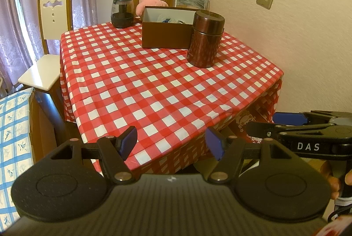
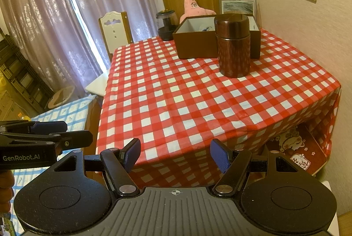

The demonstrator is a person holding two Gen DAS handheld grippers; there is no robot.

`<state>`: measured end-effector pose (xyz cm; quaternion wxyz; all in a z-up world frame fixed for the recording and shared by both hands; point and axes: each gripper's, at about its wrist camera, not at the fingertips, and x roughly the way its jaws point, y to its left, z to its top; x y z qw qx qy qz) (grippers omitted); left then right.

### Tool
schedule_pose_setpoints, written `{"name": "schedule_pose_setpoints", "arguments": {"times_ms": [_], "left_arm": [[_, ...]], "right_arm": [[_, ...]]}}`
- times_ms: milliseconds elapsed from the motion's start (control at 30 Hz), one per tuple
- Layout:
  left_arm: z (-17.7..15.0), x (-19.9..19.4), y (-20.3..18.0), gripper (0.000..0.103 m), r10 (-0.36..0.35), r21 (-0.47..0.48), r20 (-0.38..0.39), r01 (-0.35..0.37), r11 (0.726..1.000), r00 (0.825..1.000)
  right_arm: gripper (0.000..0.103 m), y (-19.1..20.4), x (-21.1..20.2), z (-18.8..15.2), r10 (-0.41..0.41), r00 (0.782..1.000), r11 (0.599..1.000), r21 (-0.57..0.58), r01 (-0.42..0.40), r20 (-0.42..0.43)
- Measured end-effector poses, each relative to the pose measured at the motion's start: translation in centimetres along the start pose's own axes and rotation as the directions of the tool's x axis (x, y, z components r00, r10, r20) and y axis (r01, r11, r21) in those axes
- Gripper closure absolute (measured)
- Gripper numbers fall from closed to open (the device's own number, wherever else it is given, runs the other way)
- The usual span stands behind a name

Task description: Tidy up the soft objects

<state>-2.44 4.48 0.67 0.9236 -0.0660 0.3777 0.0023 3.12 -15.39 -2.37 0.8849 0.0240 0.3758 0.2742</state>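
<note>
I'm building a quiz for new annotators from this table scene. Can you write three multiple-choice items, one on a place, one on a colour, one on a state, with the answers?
1. Where is the pink plush toy?
A. Behind the brown box, at the table's far side
B. Inside the copper canister
C. On the white chair

2. What colours is the tablecloth?
A. Blue and white
B. Red and white
C. Green and yellow

3. What state is the left gripper in?
A. Shut on the plush toy
B. Shut on nothing
C. Open and holding nothing

Answers:
1 A: the toy rises up behind the box's far wall, beside the dark jar.
2 B: red and white checks cover the whole tabletop.
3 C: its blue pads stand wide apart with only tablecloth showing between them; the right gripper looks the same.
</note>
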Motion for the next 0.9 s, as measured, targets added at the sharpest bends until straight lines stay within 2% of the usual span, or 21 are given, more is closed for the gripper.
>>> {"name": "schedule_pose_setpoints", "arguments": {"times_ms": [900], "left_arm": [[0.54,0.25,-0.28,0.037,-0.005,0.000,0.003,0.005,1.000,1.000]], "right_arm": [[0.033,-0.36,0.19,0.31,-0.006,1.000,1.000,0.003,0.006,-0.003]]}}
